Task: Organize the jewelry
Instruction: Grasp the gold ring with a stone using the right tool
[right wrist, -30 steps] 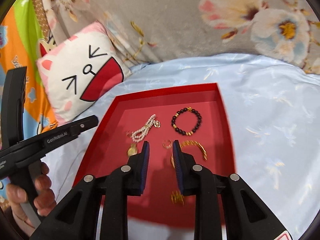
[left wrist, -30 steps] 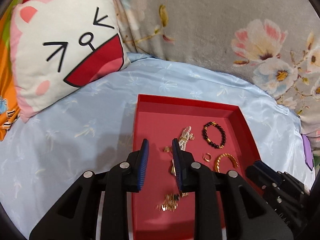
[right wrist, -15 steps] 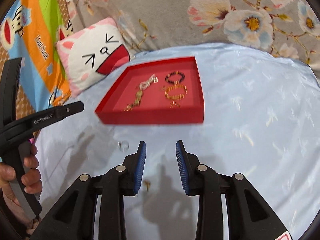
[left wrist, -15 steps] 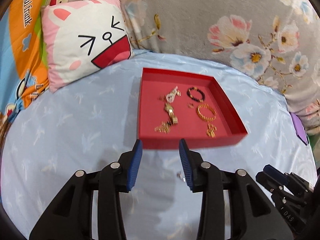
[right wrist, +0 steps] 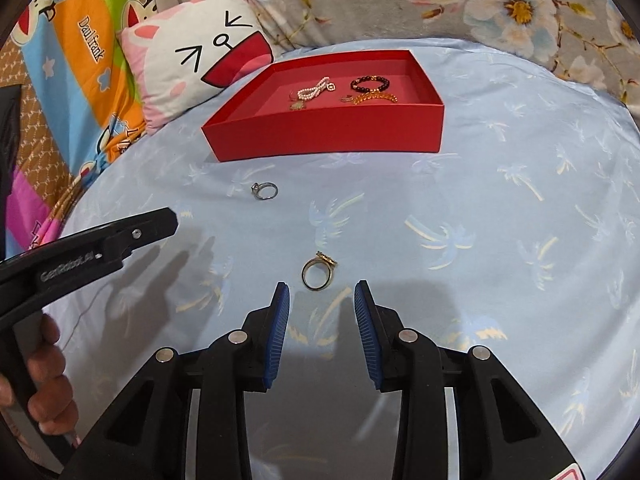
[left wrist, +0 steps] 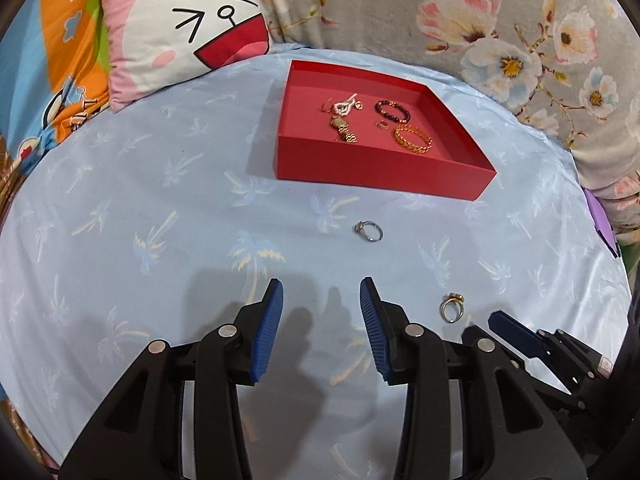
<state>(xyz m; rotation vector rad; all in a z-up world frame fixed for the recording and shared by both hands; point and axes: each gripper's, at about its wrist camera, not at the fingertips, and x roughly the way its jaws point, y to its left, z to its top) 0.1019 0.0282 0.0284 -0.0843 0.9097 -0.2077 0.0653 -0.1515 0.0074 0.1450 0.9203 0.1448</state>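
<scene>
A red tray [left wrist: 380,174] [right wrist: 328,140] sits on the light blue cloth and holds a pearl piece [left wrist: 344,106], a black bead bracelet [left wrist: 393,111], a gold bangle [left wrist: 413,139] and a gold chain piece [left wrist: 344,132]. On the cloth in front of the tray lie a silver ring [left wrist: 369,232] [right wrist: 265,191] and a gold ring [left wrist: 451,309] [right wrist: 318,274]. My left gripper [left wrist: 321,288] is open and empty, short of the silver ring. My right gripper [right wrist: 322,290] hovers just behind the gold ring with its jaws opening and nothing between them.
A cartoon-face pillow [left wrist: 188,28] leans behind the tray on the left, beside a colourful striped blanket [right wrist: 76,64]. A grey floral cover [left wrist: 480,20] rises at the back. In the right wrist view a hand [right wrist: 44,384] holds the left gripper's handle [right wrist: 100,248].
Both grippers have drawn back from over the tray toward the near side and dropped lower. Their jaws have widened. The two rings on the cloth have come into view.
</scene>
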